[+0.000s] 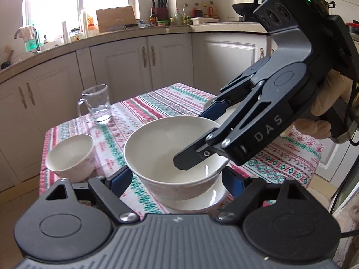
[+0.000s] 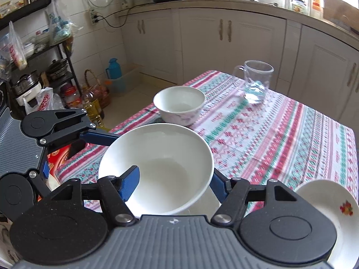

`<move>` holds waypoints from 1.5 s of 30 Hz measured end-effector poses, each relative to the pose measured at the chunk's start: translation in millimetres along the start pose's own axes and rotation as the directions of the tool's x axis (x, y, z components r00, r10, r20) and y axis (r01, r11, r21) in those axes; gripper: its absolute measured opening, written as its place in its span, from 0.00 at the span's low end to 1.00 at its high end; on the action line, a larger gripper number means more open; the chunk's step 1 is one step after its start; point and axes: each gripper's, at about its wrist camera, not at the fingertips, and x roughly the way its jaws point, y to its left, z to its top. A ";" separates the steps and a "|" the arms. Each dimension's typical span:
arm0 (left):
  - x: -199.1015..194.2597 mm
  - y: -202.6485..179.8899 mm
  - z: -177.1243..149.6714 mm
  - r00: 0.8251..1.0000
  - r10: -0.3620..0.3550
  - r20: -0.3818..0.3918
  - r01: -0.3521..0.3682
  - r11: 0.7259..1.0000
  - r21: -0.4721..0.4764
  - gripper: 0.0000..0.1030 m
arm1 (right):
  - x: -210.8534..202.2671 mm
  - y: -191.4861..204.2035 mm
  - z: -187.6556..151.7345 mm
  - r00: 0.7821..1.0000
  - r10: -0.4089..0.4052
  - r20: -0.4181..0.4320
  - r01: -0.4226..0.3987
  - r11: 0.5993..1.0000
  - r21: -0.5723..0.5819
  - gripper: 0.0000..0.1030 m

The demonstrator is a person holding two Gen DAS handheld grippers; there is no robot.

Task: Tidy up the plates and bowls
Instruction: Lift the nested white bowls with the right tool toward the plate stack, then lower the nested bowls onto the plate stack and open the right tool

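Observation:
A large white bowl [image 1: 157, 139] [image 2: 157, 157] is at the near edge of the table, with a white base or dish showing under it; which one I cannot tell. My left gripper [image 1: 177, 174] has its blue fingers [image 1: 120, 179] on both sides of the bowl's lower body, shut on it. My right gripper [image 2: 174, 183] comes in from the right and is shut on the bowl's wall, with one finger [image 2: 130, 183] inside and the other outside. A small white bowl [image 1: 69, 157] [image 2: 179, 105] stands apart on the cloth. A flower-print plate [image 2: 332, 213] lies at the right.
A glass mug [image 1: 96, 103] [image 2: 255, 83] stands farther back on the striped tablecloth [image 2: 280, 145]. White kitchen cabinets [image 1: 134, 67] ring the table. Left of the table, oil bottles [image 2: 94, 105] and a loaded rack [image 2: 44, 71] stand on the floor. A gloved hand [image 1: 329, 103] holds the right gripper.

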 end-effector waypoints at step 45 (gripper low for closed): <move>26.8 5.7 -8.6 0.994 -0.066 -0.085 0.062 0.997 -0.050 0.90 | 15.4 -10.7 -23.2 0.998 -0.002 -0.056 0.004 1.000 0.027 0.79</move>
